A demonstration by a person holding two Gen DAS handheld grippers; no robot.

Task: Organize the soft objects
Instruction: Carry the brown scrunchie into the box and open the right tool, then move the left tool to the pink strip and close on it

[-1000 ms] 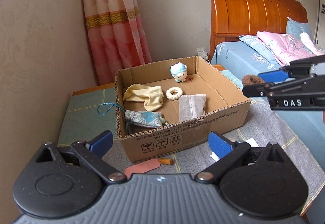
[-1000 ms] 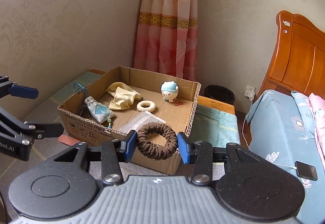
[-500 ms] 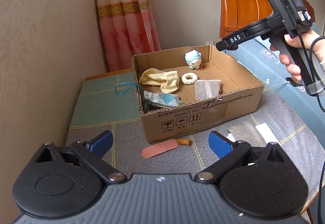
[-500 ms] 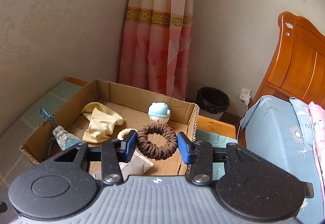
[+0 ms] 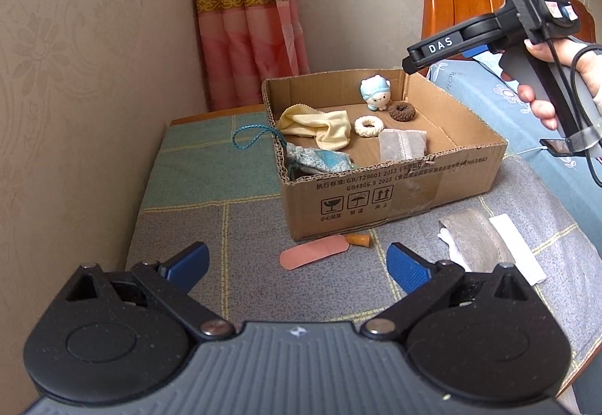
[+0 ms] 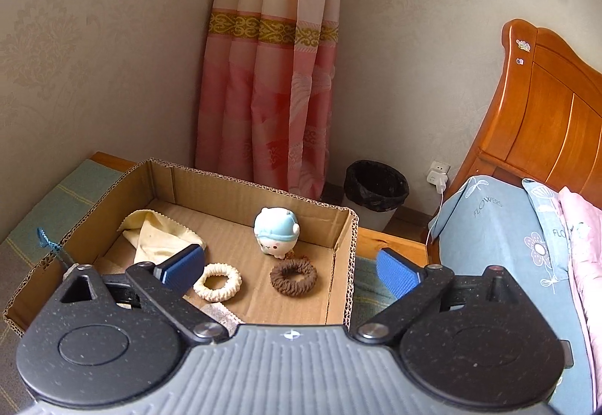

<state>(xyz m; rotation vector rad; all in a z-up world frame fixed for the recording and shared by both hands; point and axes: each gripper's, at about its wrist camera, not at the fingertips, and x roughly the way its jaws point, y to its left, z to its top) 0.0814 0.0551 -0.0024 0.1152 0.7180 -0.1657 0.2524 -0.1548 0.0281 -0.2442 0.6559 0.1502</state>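
Brown and knitted, the hair tie (image 6: 294,275) is lying on the floor of the cardboard box (image 6: 344,275), near the right wall and just in front of the blue-capped plush toy (image 6: 275,231). The right gripper (image 6: 289,270) is being held above the box with its jaws spread wide, having just been opening; nothing is being pressed between the pads. A cream hair tie (image 6: 218,282) is resting left of the brown one, apart from it, and a yellow cloth (image 6: 160,234) is lying further left. The left gripper (image 5: 297,266) is being held over the grey checked cover (image 5: 244,275), jaws apart and empty, with a pink strip (image 5: 314,251) lying ahead of it beside the box.
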